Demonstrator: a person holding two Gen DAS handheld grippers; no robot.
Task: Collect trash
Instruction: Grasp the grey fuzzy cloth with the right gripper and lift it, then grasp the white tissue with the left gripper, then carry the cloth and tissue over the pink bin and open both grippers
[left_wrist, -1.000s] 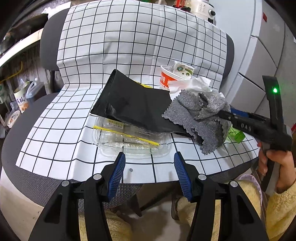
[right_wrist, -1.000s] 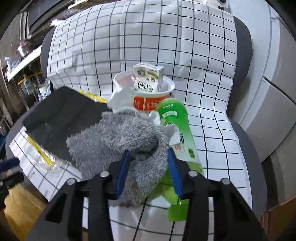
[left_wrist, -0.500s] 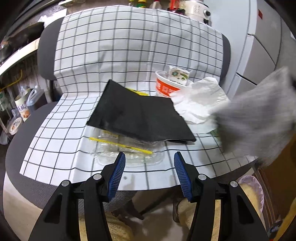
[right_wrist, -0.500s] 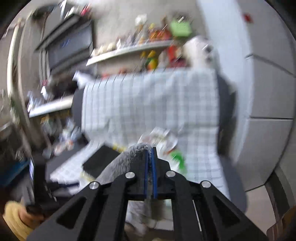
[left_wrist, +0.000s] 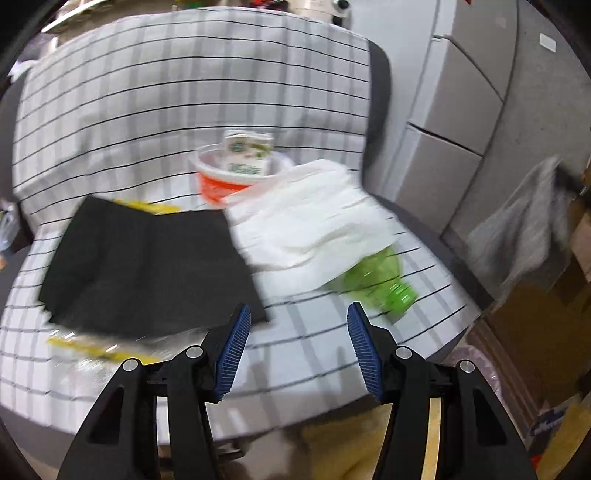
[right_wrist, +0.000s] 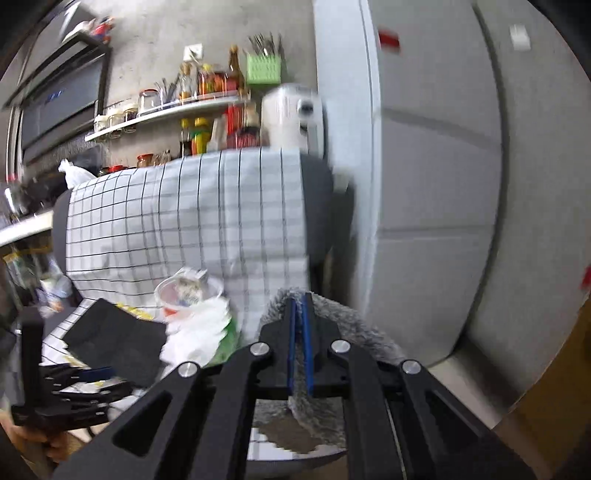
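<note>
Right gripper (right_wrist: 300, 343) clamped on grey cloth (right_wrist: 328, 402): soft, light, droops. Left gripper (left_wrist: 297, 345) half open, empty. Grab bunched folds, likely no slip.

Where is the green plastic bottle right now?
In the left wrist view, the green bottle lies on the checked cloth, right of centre, its upper part under the white tissue.
</note>
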